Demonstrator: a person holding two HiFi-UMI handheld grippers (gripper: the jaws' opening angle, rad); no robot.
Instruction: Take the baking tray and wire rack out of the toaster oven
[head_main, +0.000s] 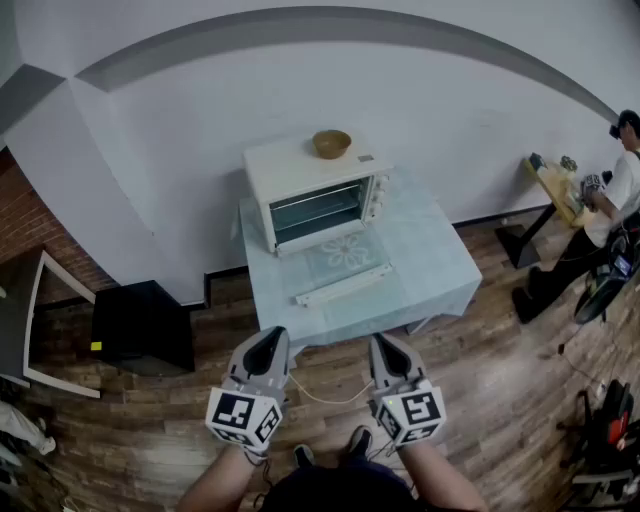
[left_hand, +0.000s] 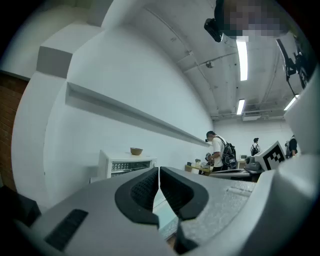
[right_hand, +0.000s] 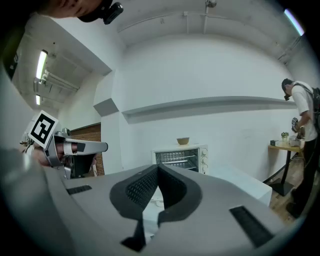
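Observation:
A white toaster oven (head_main: 318, 196) stands at the back of a small table (head_main: 430, 262), its glass door (head_main: 345, 254) folded down flat toward me. Shelves show inside the lit cavity, seen again in the oven (right_hand: 179, 157) and oven (left_hand: 125, 164) of the two gripper views; tray and rack cannot be told apart. My left gripper (head_main: 267, 349) and right gripper (head_main: 388, 352) are held side by side over the floor, well short of the table's front edge. Both are shut, pads together, with nothing between them.
A tan bowl (head_main: 331, 143) sits on top of the oven. A black cabinet (head_main: 140, 326) stands left of the table, with a white frame (head_main: 40, 330) further left. A person (head_main: 600, 220) works at a small stand (head_main: 555, 190) at the far right. Wood floor lies between me and the table.

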